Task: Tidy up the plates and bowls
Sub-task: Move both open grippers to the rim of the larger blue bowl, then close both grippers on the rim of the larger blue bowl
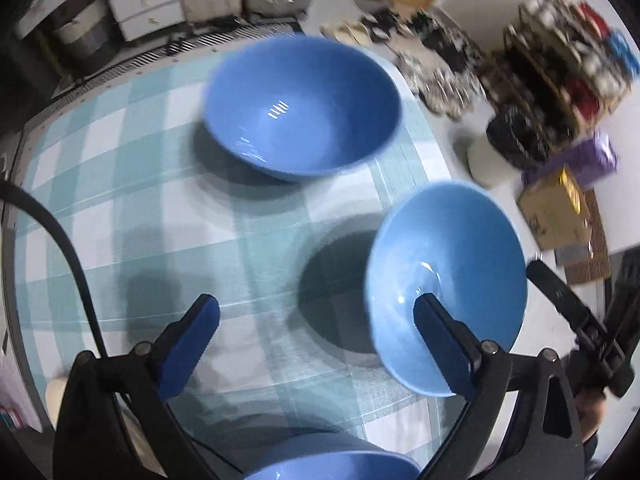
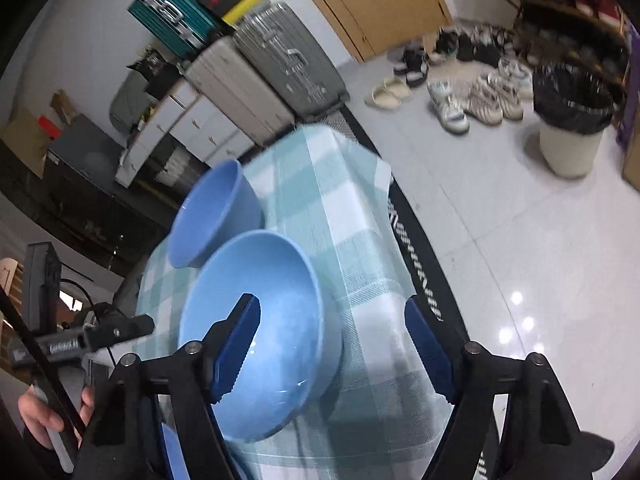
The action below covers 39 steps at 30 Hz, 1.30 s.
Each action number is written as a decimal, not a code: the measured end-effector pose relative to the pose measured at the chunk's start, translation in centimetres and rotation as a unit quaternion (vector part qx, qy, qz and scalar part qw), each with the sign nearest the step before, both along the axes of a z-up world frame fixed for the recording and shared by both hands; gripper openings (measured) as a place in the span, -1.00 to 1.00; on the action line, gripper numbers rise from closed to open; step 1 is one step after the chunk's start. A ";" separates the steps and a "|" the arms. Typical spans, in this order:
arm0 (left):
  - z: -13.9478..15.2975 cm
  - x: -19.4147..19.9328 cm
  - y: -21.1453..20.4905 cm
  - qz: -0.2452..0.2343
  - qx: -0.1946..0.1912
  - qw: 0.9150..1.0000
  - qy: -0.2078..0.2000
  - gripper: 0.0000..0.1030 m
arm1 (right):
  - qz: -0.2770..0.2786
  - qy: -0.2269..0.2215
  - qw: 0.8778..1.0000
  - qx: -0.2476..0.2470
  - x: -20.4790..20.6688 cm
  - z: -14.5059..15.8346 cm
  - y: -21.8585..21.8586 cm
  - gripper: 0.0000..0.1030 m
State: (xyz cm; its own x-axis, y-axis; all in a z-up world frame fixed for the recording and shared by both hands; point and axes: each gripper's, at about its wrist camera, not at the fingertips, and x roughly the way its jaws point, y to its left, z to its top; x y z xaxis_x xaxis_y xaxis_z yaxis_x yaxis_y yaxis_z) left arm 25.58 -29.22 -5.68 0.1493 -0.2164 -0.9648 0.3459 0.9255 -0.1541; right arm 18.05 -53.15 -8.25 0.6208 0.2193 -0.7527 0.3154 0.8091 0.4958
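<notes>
A large blue bowl (image 1: pixel 302 106) sits upright at the far side of the checked tablecloth (image 1: pixel 140 200). A smaller blue bowl (image 1: pixel 448 276) stands tilted at the right, its rim by my left gripper's right finger (image 1: pixel 440 340). My left gripper (image 1: pixel 316 320) is open and empty above the cloth. A third blue dish (image 1: pixel 332 468) shows at the bottom edge. In the right wrist view my right gripper (image 2: pixel 332 320) is open, its left finger (image 2: pixel 236 344) inside the near bowl (image 2: pixel 256 320) without gripping it. The large bowl (image 2: pixel 212 216) lies behind.
The table's right edge (image 2: pixel 416 264) drops to a tiled floor with a lined bin (image 2: pixel 572 120), several shoes (image 2: pixel 452 108), and suitcases (image 2: pixel 288 68). A shelf rack (image 1: pixel 568 52) and cardboard box (image 1: pixel 556 212) stand to the right. A black cable (image 1: pixel 60 240) crosses the left.
</notes>
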 end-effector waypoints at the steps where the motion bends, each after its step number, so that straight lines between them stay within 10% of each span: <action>1: -0.4 0.1 -0.4 -0.003 -0.001 1.000 0.008 0.88 | 0.002 0.005 1.000 0.002 0.3 -0.5 -0.1 0.49; 17: -4.2 1.3 -0.8 0.042 -0.046 0.994 0.086 0.65 | 0.043 0.045 0.998 0.027 3.3 -4.1 1.2 -0.02; 30: -5.5 0.6 -1.1 0.039 -0.051 0.993 0.097 -0.77 | 0.049 0.068 0.996 0.009 3.4 -4.1 2.5 -0.75; 39: -5.2 0.0 -0.9 0.031 -0.049 0.995 0.085 -0.95 | 0.052 0.081 0.995 -0.013 3.3 -3.7 3.2 -0.83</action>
